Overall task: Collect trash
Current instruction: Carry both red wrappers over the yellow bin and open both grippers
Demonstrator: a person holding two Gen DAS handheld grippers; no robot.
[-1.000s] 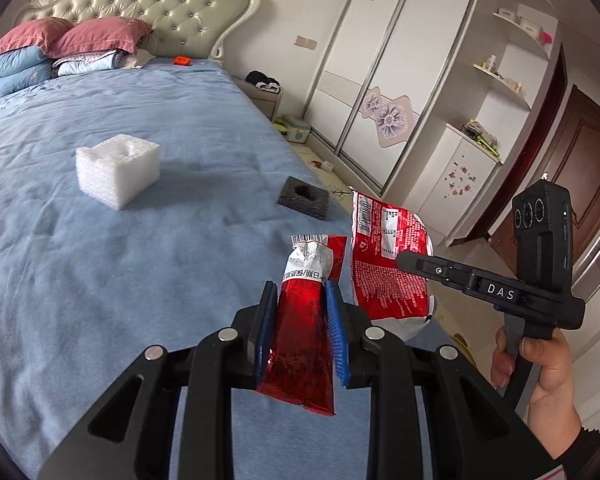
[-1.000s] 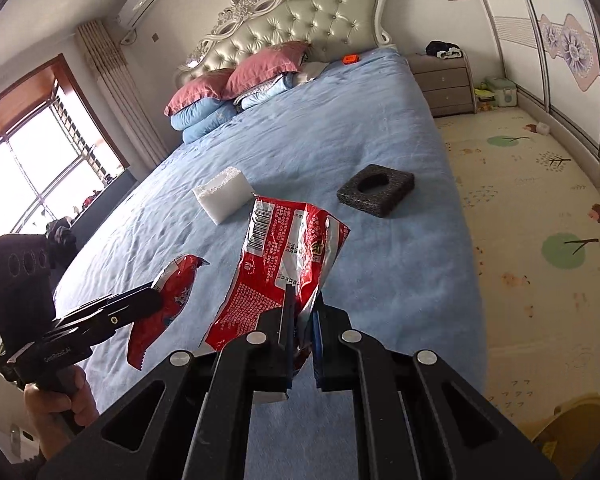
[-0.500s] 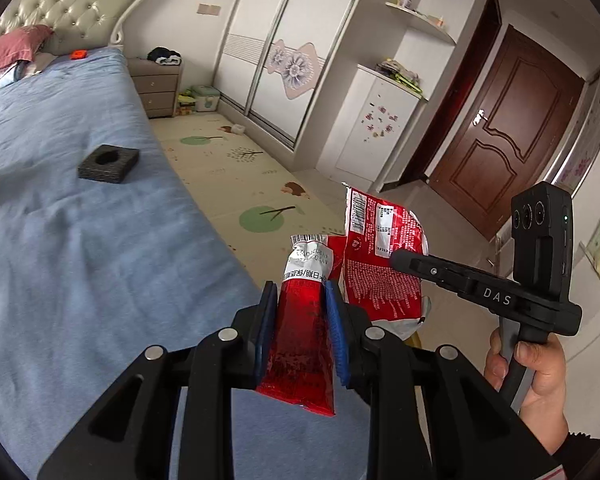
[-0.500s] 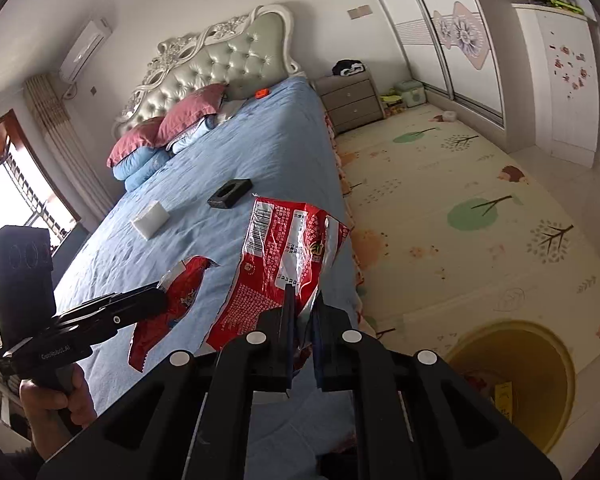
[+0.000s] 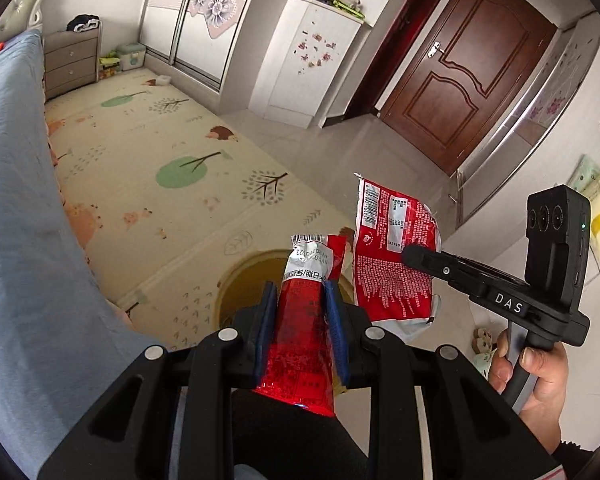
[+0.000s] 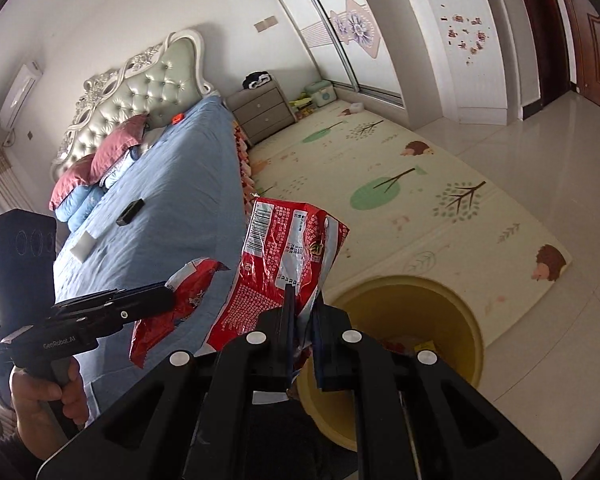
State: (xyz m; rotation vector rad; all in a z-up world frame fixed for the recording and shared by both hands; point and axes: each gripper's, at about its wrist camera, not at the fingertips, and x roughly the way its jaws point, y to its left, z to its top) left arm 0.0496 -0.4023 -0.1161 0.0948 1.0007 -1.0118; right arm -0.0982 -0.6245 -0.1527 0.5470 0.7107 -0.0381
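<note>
My left gripper (image 5: 300, 292) is shut on a narrow red wrapper (image 5: 300, 340) with a white crimped top, held upright above the floor. My right gripper (image 6: 302, 300) is shut on a larger red snack bag (image 6: 275, 276), crumpled, with a barcode at its top. That bag (image 5: 392, 256) shows to the right in the left wrist view, pinched by the right gripper (image 5: 410, 250). The small wrapper (image 6: 179, 300) hangs from the left gripper (image 6: 169, 298) in the right wrist view. A round yellow bin (image 6: 452, 320) stands open on the floor just beyond and below both wrappers, also the bin (image 5: 243, 280) behind the left fingers.
The bed with blue cover (image 6: 171, 208) runs along the left; a black foam piece (image 6: 129, 212) and a white foam block (image 6: 84, 246) lie on it. A patterned play mat (image 5: 159, 184) covers the floor. A nightstand (image 6: 261, 114), wardrobe and brown door (image 5: 468, 76) stand farther off.
Both grippers have swung away from the bed towards the floor, tilting down, each keeping its wrapper. The yellow bin has come into view right under them.
</note>
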